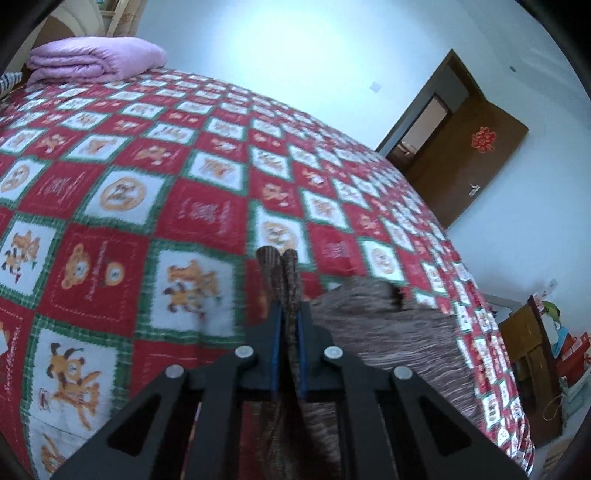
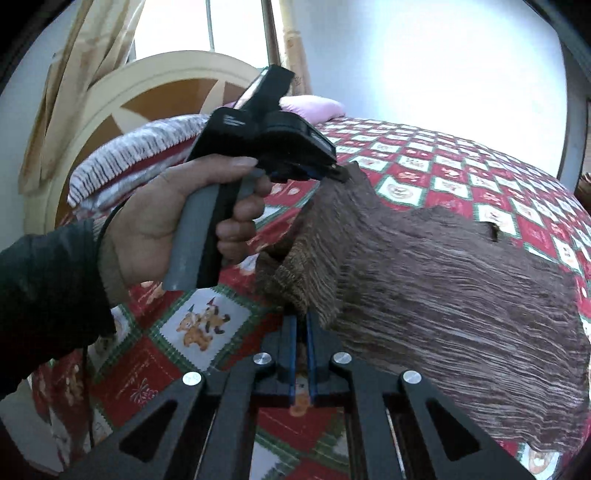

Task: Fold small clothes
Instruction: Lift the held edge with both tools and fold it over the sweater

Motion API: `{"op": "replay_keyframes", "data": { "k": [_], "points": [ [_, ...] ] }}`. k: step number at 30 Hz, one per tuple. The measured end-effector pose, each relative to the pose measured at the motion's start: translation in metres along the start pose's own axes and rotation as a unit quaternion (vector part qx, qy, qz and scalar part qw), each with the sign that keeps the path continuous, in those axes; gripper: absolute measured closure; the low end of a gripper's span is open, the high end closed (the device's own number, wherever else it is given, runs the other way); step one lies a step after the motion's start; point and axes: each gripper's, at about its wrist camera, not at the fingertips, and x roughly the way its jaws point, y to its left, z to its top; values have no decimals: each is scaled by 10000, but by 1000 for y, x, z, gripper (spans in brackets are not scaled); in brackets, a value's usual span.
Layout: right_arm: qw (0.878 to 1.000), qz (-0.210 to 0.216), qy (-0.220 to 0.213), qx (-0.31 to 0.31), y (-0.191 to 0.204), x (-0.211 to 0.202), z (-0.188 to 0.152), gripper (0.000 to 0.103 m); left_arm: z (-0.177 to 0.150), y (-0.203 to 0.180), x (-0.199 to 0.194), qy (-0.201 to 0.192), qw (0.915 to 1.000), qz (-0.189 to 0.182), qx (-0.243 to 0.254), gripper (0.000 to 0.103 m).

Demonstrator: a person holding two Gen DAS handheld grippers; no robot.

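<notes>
1. Two grippers share one garment: our left gripper [image 1: 287, 314] is pressed together on a bunched edge of the brown ribbed garment [image 1: 388, 332], fabric standing up between its blue-lined fingers.
2. Our right gripper [image 2: 301, 321] has its fingers nearly together, pinching a lower fold of that same brown garment [image 2: 461, 295].
3. From the right wrist view we see the left hand [image 2: 162, 225] wrapped around the grey handle, lifting a corner while the rest spreads over the bed.
4. We work on a bedspread [image 1: 147, 177] of red, white and green checks printed with teddy bears.
5. A folded lilac quilt [image 1: 96, 59] sits at the far end, near a cream-and-brown headboard [image 2: 110, 110].
6. We see white walls, a brown door [image 1: 476, 162] bearing a red ornament, and a curtained window [image 2: 177, 29].
</notes>
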Motion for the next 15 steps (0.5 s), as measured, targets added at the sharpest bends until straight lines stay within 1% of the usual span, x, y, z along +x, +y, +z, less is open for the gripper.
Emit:
{"op": "replay_keyframes", "data": {
  "k": [2, 9, 15],
  "points": [
    [9999, -3, -61, 122, -10, -8, -2, 100, 2, -15, -2, -61, 9999, -112, 66, 96],
    [9984, -20, -184, 534, -49, -32, -10, 100, 6, -62, 2, -101, 9992, -249, 299, 96],
    [9965, -159, -264, 773, -83, -59, -21, 100, 5, -100, 11, -99, 9979, -366, 533, 96]
  ]
}}
